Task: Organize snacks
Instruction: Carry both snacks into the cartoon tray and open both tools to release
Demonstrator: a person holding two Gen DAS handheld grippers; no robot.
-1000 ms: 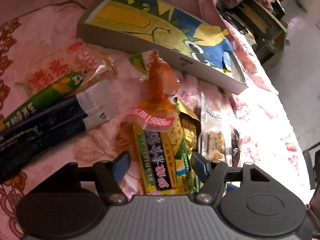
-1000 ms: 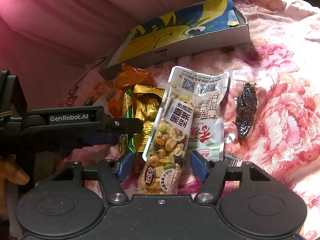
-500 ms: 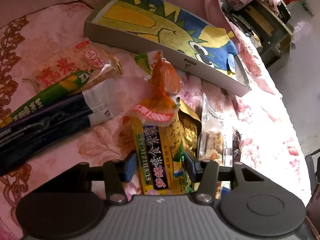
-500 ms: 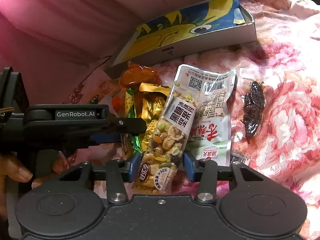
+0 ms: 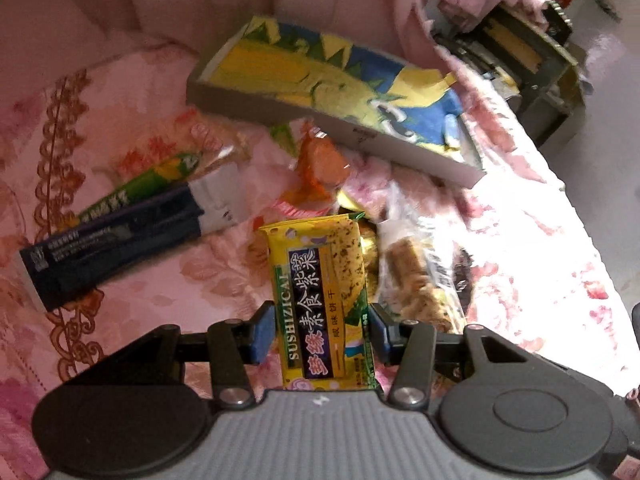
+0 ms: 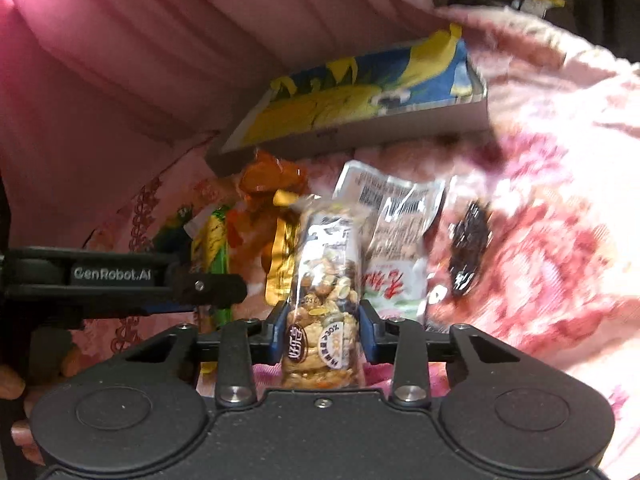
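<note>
Since half a second ago both sets of fingers have closed: the left gripper (image 5: 323, 334) now pinches the yellow biscuit pack (image 5: 320, 300), lifted clear of the pile, and the right gripper (image 6: 320, 334) clamps the nut bar (image 6: 326, 304), raised and tilted upright. Both views are motion-blurred. Both picks look done; next is probably carrying them to the box (image 5: 332, 104), which lies just behind the remaining snacks on the pink bedspread (image 5: 168, 280).

Close wrist views; shared box (image 5: 340, 92)
</note>
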